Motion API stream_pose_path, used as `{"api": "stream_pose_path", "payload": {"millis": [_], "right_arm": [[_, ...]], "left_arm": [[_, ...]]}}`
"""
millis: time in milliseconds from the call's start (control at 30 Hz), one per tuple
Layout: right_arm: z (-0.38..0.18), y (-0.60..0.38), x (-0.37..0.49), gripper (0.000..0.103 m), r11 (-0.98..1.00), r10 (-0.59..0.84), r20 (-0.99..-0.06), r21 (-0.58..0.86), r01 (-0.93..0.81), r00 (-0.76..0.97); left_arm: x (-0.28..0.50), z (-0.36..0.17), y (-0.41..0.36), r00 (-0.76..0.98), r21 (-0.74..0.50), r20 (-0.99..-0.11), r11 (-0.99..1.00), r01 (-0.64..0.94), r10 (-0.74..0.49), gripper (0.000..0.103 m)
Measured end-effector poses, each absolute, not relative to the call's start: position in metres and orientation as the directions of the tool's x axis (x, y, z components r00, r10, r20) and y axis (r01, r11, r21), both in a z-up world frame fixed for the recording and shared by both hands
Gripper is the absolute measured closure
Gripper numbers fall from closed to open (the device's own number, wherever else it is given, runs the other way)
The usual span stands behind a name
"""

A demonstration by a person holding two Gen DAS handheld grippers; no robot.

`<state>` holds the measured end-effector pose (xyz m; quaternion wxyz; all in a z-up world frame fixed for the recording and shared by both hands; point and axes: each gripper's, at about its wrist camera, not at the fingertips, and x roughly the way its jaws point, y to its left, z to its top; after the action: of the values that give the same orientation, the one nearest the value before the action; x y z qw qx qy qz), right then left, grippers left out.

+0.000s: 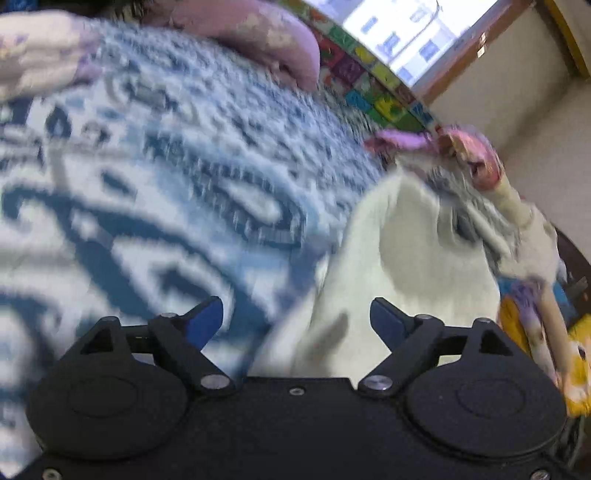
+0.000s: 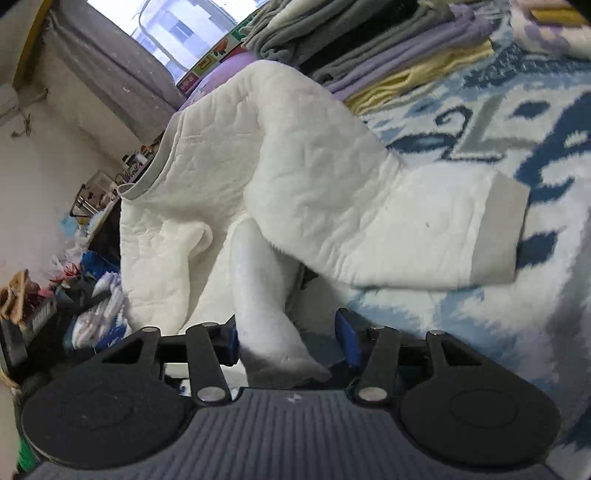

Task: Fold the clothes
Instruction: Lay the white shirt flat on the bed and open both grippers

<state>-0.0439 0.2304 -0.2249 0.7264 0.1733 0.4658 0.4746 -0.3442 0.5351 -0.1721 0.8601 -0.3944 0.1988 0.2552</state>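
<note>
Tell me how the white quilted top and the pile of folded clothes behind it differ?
The white quilted top lies spread and rumpled, one sleeve flung out, while the pile of folded clothes sits flat and neatly layered. The top is one plain white piece; the pile mixes grey, lilac and yellow. A fold of the top runs between the right gripper's jaws; the pile is untouched. Both rest on the blue-and-white blanket.

daylight from window (image 2: pixel 177 26) | left view motion-blurred | fisheye edges

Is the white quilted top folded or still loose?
Loose: the white quilted top lies rumpled, one sleeve stretched across the blue patterned blanket.
</note>
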Motion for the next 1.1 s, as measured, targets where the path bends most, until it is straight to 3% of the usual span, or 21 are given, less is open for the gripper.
{"api": "stream_pose_path", "payload": {"millis": [100, 167, 200, 233, 400, 500, 700, 767, 800, 833, 933, 967, 1033, 1100], "right_arm": [[-0.230, 0.229, -0.043, 0.066, 0.474, 0.863, -0.496, 0.732, -0.490, 0.094], [-0.233, 0.227, -0.043, 0.076, 0.463, 0.871, -0.485, 0.755, -0.463, 0.080], [-0.233, 0.227, -0.043, 0.080, 0.458, 0.875, -0.479, 0.766, -0.451, 0.073], [-0.230, 0.226, -0.042, 0.084, 0.451, 0.878, -0.473, 0.772, -0.447, 0.070], [-0.199, 0.215, -0.039, 0.091, 0.417, 0.896, -0.437, 0.779, -0.468, 0.072], [-0.178, 0.199, -0.040, 0.092, 0.411, 0.899, -0.432, 0.766, -0.495, 0.078], [-0.159, 0.146, -0.047, 0.092, 0.420, 0.890, -0.453, 0.776, -0.470, 0.047], [-0.158, 0.126, -0.054, 0.091, 0.433, 0.879, -0.477, 0.771, -0.466, 0.027], [-0.161, 0.121, -0.058, 0.086, 0.451, 0.865, -0.501, 0.758, -0.471, 0.022], [-0.163, 0.115, -0.061, 0.073, 0.470, 0.851, -0.525, 0.742, -0.477, 0.021], [-0.168, 0.093, -0.068, 0.042, 0.516, 0.836, -0.541, 0.717, -0.468, 0.092], [-0.168, 0.087, -0.067, 0.040, 0.520, 0.839, -0.532, 0.721, -0.458, 0.115], [-0.169, 0.074, -0.067, 0.037, 0.528, 0.842, -0.514, 0.727, -0.439, 0.162], [-0.172, 0.066, -0.064, 0.032, 0.537, 0.841, -0.502, 0.727, -0.428, 0.204]], "left_arm": [[-0.334, -0.182, 0.527, 0.771, -0.533, -0.561, 0.582, -0.614, 0.301, 0.017], [-0.326, -0.187, 0.523, 0.773, -0.523, -0.554, 0.593, -0.612, 0.310, 0.036], [-0.322, -0.189, 0.521, 0.775, -0.532, -0.558, 0.589, -0.608, 0.296, 0.061], [-0.320, -0.191, 0.519, 0.780, -0.547, -0.558, 0.581, -0.603, 0.284, 0.071], [-0.326, -0.186, 0.499, 0.832, -0.688, -0.506, 0.475, -0.548, 0.227, 0.085], [-0.337, -0.178, 0.475, 0.870, -0.775, -0.457, 0.398, -0.491, 0.185, 0.086], [-0.364, -0.174, 0.428, 0.883, -0.820, -0.455, 0.332, -0.467, 0.118, 0.087], [-0.371, -0.175, 0.419, 0.862, -0.790, -0.488, 0.348, -0.504, 0.141, 0.083], [-0.374, -0.175, 0.418, 0.850, -0.778, -0.501, 0.347, -0.525, 0.162, 0.065], [-0.376, -0.176, 0.418, 0.838, -0.764, -0.514, 0.345, -0.545, 0.184, 0.044], [-0.385, -0.172, 0.416, 0.825, -0.747, -0.511, 0.351, -0.565, 0.242, 0.032], [-0.388, -0.167, 0.414, 0.826, -0.744, -0.497, 0.360, -0.563, 0.266, 0.026], [-0.392, -0.159, 0.407, 0.810, -0.713, -0.486, 0.388, -0.584, 0.328, 0.000], [-0.390, -0.155, 0.399, 0.783, -0.655, -0.512, 0.430, -0.622, 0.352, 0.000]]}}
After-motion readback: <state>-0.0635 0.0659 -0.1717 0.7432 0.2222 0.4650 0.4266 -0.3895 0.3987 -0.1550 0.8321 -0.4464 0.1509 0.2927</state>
